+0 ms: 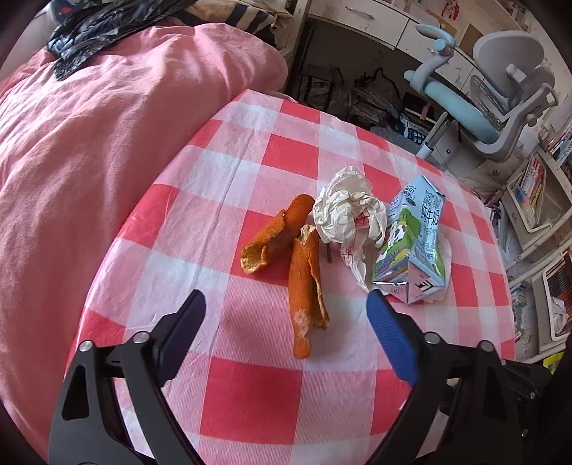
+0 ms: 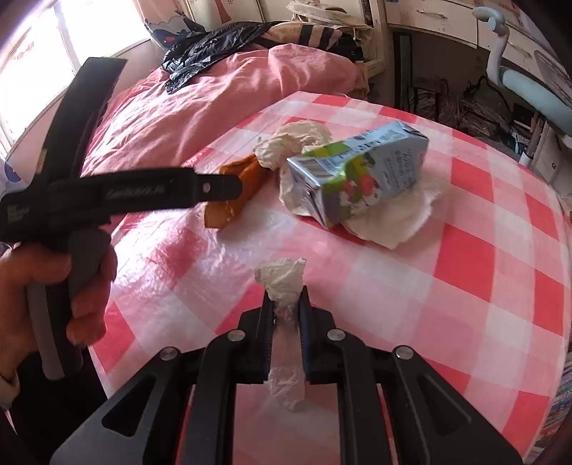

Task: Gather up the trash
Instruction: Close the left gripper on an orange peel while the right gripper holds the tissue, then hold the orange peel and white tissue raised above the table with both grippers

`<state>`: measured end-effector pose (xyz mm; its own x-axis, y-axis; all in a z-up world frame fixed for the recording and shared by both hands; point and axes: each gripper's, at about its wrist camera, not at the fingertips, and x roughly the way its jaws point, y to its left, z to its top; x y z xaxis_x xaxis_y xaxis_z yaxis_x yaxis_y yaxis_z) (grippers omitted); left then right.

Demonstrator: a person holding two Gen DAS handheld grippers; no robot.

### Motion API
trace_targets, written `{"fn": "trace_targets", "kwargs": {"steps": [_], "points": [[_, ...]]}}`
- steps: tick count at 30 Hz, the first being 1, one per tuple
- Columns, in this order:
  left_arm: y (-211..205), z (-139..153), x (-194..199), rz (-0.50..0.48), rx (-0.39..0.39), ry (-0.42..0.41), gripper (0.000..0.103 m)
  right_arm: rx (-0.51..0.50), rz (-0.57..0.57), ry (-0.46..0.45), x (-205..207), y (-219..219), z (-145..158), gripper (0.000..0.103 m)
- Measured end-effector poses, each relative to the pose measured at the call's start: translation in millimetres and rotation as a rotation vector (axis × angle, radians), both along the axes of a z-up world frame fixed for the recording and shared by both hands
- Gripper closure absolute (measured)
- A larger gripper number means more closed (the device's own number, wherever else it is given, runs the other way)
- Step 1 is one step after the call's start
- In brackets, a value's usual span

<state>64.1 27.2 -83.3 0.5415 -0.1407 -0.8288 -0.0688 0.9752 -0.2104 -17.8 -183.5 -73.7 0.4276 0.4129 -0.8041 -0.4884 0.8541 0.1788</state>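
Trash lies on a table under a red and white checked cloth (image 1: pixel 250 400). Two orange peels (image 1: pixel 307 286) are spread beside a crumpled white paper (image 1: pixel 346 211) and a squashed blue and green milk carton (image 1: pixel 414 243). My left gripper (image 1: pixel 286 298) is open just above the cloth, its jaws standing either side of the nearer peel without touching it. In the right wrist view the carton (image 2: pixel 361 175) rests on a white napkin (image 2: pixel 397 225). My right gripper (image 2: pixel 285 295) is shut on a small wad of white tissue (image 2: pixel 282 279), in front of the carton.
A bed with a pink duvet (image 1: pixel 89 143) borders the table on the left, with a black plastic bag (image 1: pixel 107 28) on it. A grey and blue desk chair (image 1: pixel 500 93) and shelves of books (image 1: pixel 536 186) stand beyond the far right edge. A person's hand (image 2: pixel 35 286) holds the left tool.
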Motion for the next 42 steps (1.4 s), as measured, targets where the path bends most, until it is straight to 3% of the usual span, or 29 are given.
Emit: {"fn": "trace_targets", "kwargs": {"steps": [1, 3, 6, 7, 16, 24, 27, 30, 33, 36, 39, 42], "points": [[-3, -3, 5, -0.008, 0.000, 0.010, 0.036, -0.013, -0.002, 0.005, -1, -6, -2, 0.089], [-7, -8, 13, -0.010, 0.009, 0.013, 0.044, -0.034, -0.006, 0.021, -1, -13, -7, 0.086], [-12, -9, 15, -0.036, 0.035, 0.013, 0.081, -0.030, -0.004, 0.026, 1, -16, -12, 0.086], [-11, -9, 14, -0.043, 0.015, 0.022, 0.085, -0.036, 0.001, 0.023, 1, -15, -11, 0.086], [6, 3, -35, -0.047, -0.107, 0.023, 0.086, -0.032, 0.006, -0.013, -18, -12, 4, 0.088], [-5, -2, -76, -0.089, -0.144, 0.055, 0.086, -0.072, -0.026, -0.036, -54, -22, 10, 0.088], [-14, -4, -85, -0.106, -0.116, 0.058, 0.083, -0.087, -0.040, -0.033, -61, -27, 6, 0.088], [-21, -6, -89, -0.103, -0.075, 0.052, 0.071, -0.096, -0.054, -0.027, -62, -29, 1, 0.088], [-24, -7, -88, -0.099, -0.054, 0.040, 0.067, -0.111, -0.064, -0.020, -61, -30, -4, 0.088], [-29, -5, -88, -0.118, -0.034, 0.030, 0.068, -0.121, -0.068, -0.014, -63, -31, -10, 0.082], [-34, -3, -88, -0.146, -0.030, 0.015, 0.085, -0.113, -0.073, -0.021, -63, -32, -10, 0.081], [-40, 1, -89, -0.159, -0.019, -0.007, 0.086, -0.118, -0.069, -0.033, -63, -31, -11, 0.081]]}}
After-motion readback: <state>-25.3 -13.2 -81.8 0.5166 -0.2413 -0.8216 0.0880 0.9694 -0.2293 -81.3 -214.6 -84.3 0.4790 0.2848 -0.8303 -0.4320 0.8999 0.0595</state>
